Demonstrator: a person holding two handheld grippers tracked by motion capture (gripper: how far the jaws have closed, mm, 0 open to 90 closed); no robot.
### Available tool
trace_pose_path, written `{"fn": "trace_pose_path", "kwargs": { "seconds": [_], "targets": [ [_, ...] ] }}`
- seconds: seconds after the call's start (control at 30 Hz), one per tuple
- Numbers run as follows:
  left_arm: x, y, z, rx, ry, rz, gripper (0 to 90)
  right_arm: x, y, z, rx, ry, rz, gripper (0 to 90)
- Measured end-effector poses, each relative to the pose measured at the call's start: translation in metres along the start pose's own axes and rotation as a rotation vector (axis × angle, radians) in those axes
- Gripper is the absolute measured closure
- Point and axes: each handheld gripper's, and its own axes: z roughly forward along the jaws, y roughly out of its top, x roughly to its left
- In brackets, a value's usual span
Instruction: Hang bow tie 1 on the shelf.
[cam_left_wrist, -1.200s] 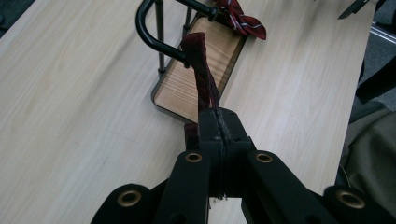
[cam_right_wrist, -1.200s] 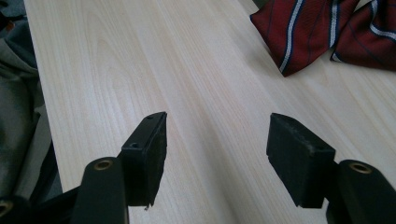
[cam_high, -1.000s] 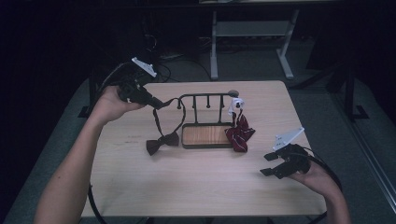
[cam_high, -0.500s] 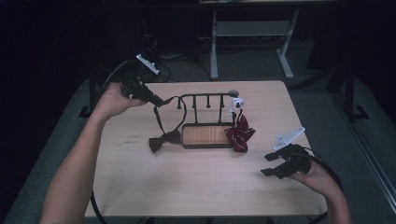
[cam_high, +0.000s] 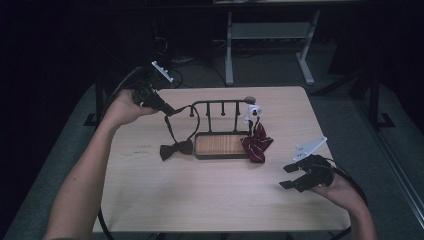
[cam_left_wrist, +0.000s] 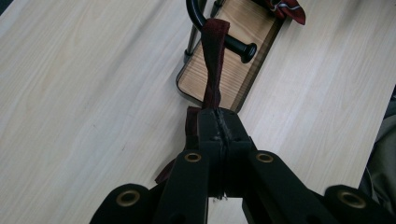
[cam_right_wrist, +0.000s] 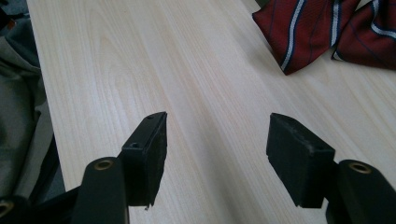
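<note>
the dark bow tie (cam_high: 176, 149) lies on the table (cam_high: 210, 200) just left of the rack's tray, its knot flat on the wood. its strap (cam_left_wrist: 213, 60) runs up from it, loops over the first peg (cam_left_wrist: 240, 49) at the rack's left end, and ends pinched between the jaws of the left gripper (cam_high: 167, 108), which are pressed together with the band caught at their tips. in the left gripper view the strap is a narrow maroon ribbon, slightly twisted, drawn straight from jaws to peg.

one rack (cam_high: 220, 104): a black metal rail with round-ended pegs, standing on a tray with a pale wooden floor and a dark rim. two ties in all: the bow tie, and a red striped tie (cam_high: 256, 143) crumpled at the tray's right end. a small white tag-like thing (cam_high: 253, 110) hangs above it; i can't make out what it is.

the right gripper (cam_high: 291, 176) sits well apart, near the table's right front edge, jaws spread wide over bare wood and holding nothing. its pads (cam_right_wrist: 299, 154) are blunt black blocks.
</note>
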Motion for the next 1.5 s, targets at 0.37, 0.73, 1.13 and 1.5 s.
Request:
{"fn": "trace_pose_path", "kwargs": {
  "seconds": [0.37, 0.73, 1.13, 1.5],
  "targets": [
    [-0.003, 0.001, 0.002, 0.009, 0.016, -0.011, 84.4, 0.001, 0.001, 0.0, -0.001, 0.003, 0.004, 37.9],
    [-0.01, -0.001, 0.002, 0.038, 0.003, 0.015, 82.5, -0.001, -0.002, -0.001, -0.006, -0.003, 0.012, 37.5],
    [-0.015, -0.011, 0.003, 0.02, 0.005, 0.015, 75.8, -0.001, -0.003, -0.001, -0.016, -0.008, 0.028, 36.6],
    [-0.017, -0.03, 0.011, 0.007, -0.007, -0.001, 71.9, -0.001, -0.004, -0.003, -0.028, -0.015, 0.045, 35.9]
  ]
}}
